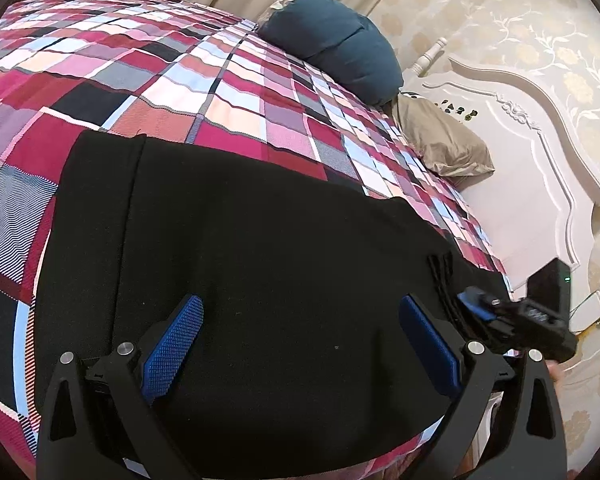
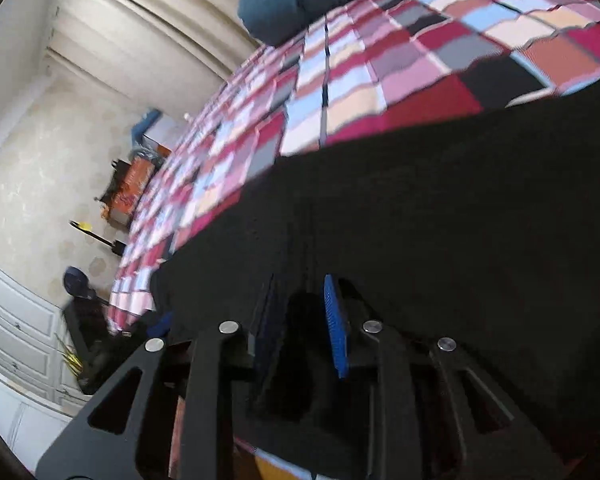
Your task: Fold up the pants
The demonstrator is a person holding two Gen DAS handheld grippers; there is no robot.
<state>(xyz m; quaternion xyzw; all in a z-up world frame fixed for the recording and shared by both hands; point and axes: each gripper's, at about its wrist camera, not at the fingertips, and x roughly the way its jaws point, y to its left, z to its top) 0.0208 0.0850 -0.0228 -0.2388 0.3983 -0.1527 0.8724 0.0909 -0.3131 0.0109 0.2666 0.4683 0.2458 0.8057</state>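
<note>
Bed with plaid quilt (image 1: 228, 92), black pants (image 1: 260, 260) laid flat on it.

Pants are spread across the near part of the quilt, waistband side toward the headboard (image 1: 540, 184). Left tongs (image 1: 300, 344) are held wide above the fabric, nothing between the blue pads. Right tongs (image 2: 300, 320) are narrowed on a fold of the pants at the edge; view is blurred. A teal pillow (image 1: 336, 44) and a beige pillow (image 1: 444, 144) are seen by the headboard.

no text or labels can be read.
</note>
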